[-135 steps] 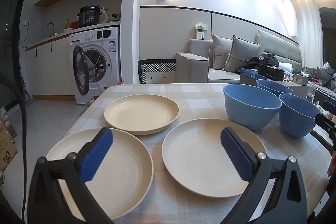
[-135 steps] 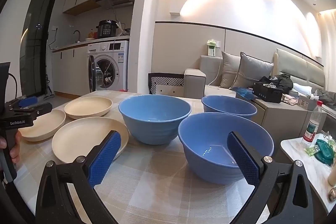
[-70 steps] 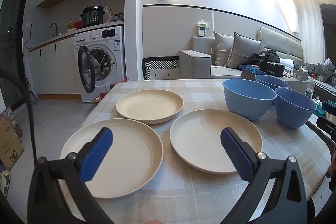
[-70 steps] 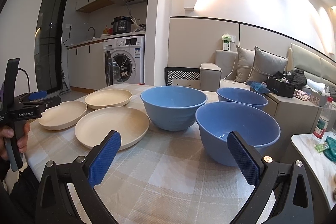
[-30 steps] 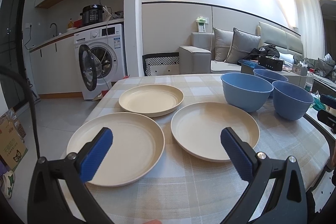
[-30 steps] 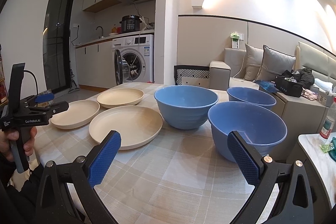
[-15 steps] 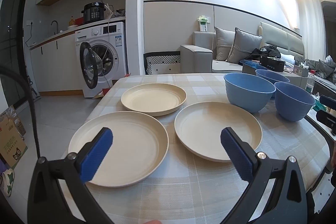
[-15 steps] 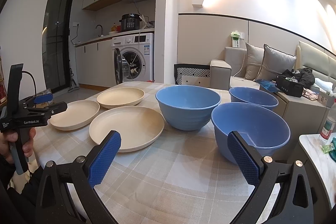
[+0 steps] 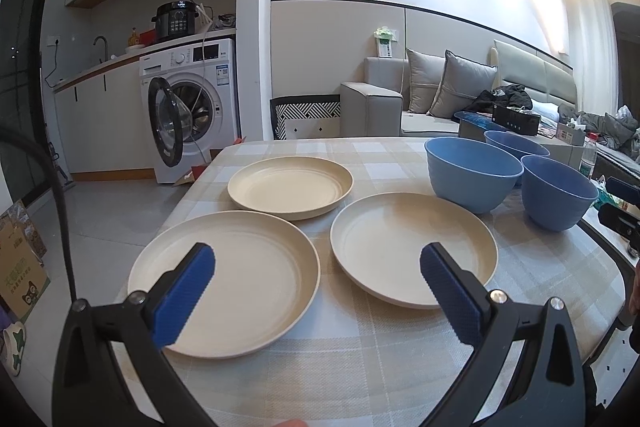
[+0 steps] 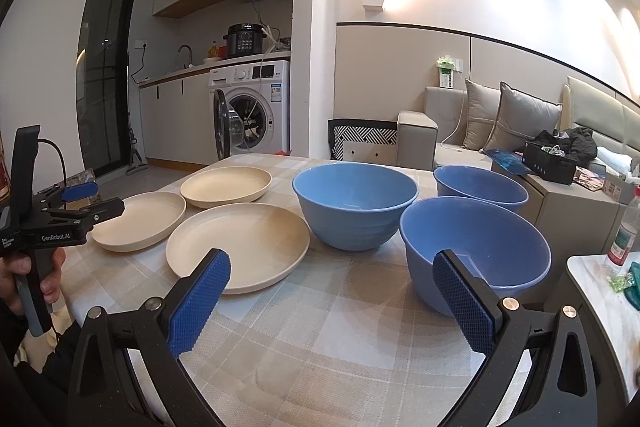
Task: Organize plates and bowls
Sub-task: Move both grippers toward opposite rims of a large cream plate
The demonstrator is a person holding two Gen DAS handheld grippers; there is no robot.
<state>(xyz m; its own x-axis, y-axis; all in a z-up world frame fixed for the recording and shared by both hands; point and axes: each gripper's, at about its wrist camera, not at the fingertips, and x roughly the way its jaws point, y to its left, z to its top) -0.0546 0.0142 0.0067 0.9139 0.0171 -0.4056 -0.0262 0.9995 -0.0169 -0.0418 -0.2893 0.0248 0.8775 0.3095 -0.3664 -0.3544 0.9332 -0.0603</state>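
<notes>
Task status: not started. Three plates lie separately toward the table's left edge; three bowls stand unstacked toward its right edge. Left gripper and right gripper are both spread wide, empty, at the near edge. All stacking remains.

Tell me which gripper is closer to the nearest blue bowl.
Right. The right gripper hovers open just in front of that bowl; the left gripper is across the table by the plates.
</notes>
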